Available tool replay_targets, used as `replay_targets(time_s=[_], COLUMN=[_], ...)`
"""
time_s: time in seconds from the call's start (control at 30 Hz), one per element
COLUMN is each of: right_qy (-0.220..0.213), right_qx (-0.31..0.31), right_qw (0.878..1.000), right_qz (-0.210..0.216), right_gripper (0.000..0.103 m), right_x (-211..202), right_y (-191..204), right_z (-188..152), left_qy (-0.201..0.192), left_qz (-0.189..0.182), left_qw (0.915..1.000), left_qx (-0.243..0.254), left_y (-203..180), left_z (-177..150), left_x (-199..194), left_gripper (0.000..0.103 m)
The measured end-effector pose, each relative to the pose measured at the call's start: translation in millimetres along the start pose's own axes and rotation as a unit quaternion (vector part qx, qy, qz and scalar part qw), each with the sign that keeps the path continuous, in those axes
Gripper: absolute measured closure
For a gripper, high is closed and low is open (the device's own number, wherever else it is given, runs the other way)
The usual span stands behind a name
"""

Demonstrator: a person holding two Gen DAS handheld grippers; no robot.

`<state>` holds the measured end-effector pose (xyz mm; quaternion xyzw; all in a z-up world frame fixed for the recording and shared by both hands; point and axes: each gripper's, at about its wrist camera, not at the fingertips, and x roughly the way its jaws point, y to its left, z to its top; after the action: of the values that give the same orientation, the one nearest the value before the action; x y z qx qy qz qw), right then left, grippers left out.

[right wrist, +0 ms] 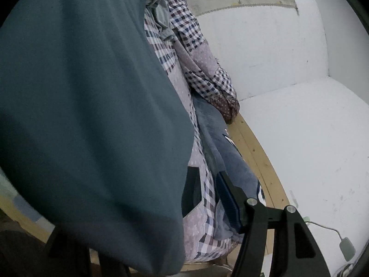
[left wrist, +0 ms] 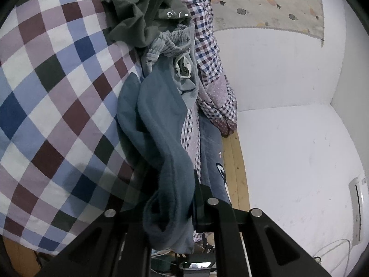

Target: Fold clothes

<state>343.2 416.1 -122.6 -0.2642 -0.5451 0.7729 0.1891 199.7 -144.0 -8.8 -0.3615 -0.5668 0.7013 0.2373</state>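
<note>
1. Left hand-held gripper (left wrist: 171, 210) is clenched on a bunched fold of the blue-grey garment (left wrist: 159, 124), which hangs over the bed's right edge.
2. Right hand-held gripper (right wrist: 205, 198) stands released, nothing pinched.
3. Risk: the soft, fleecy cloth may slip or snag the checked quilt (left wrist: 50, 97).

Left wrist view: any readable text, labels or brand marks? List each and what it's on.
White print on the dark green garment, near its hem: a few stylised strokes, not legible as letters.
White sewn-in tag inside the waistband of the grey-blue trousers: dark print on it, too small and folded to read.
Cartoon patch on the blue fleece by the bed edge: a picture, no words visible.
Nothing else carries text.
</note>
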Motion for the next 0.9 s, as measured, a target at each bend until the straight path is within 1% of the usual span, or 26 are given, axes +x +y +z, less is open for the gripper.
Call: replay_targets(time_s=[0.03,0.07,0.13,0.2,0.23,0.27,0.4,0.57,0.77,0.9], right_qy=[-0.004,-0.008,-0.015,-0.019,-0.021,-0.024,-0.028,-0.037,-0.043,-0.037], right_qx=[-0.004,-0.007,-0.013,-0.014,-0.015,-0.016,-0.001,0.009,0.008,0.015], right_qw=[1.000,1.000,1.000,0.999,0.999,0.998,0.996,0.994,0.992,0.988], right_qz=[0.002,0.005,0.017,0.036,0.045,0.055,0.085,0.103,0.120,0.150], right_gripper=[0.047,0.051,0.068,0.076,0.084,0.086,0.089,0.090,0.090,0.090], right_x=[-0.3,-0.9,-3.0,-6.1,-5.0,-4.8,-14.3,-26.8,-49.0,-57.6], right_y=[0.3,0.8,1.5,0.8,-0.6,-2.5,-13.8,-36.1,-56.3,-74.8], right_z=[-0.8,-1.1,-2.1,-2.1,-1.8,-2.0,-3.7,0.6,0.8,8.9], left_qy=[0.000,0.001,0.002,0.002,0.002,0.002,0.004,0.004,0.003,0.001], left_qz=[0.003,0.006,0.012,0.022,0.027,0.031,0.045,0.047,0.027,0.010], left_qw=[1.0000,1.0000,0.9999,0.9998,0.9996,0.9995,0.9989,0.9983,0.9985,0.9974], left_qx=[0.000,0.000,0.000,0.002,0.002,0.003,0.013,0.036,0.048,0.071], left_y=[0.5,1.1,2.2,3.5,4.5,5.0,3.3,-5.4,-17.9,-36.8], left_z=[-0.1,-0.2,-0.2,-0.1,-0.1,0.0,-0.4,-3.4,-9.9,-20.7], left_x=[0.0,0.1,-0.4,-1.3,-1.7,-1.9,-4.0,-10.0,-23.9,-45.3], left_gripper=[0.094,0.094,0.094,0.094,0.094,0.094,0.094,0.094,0.094,0.094])
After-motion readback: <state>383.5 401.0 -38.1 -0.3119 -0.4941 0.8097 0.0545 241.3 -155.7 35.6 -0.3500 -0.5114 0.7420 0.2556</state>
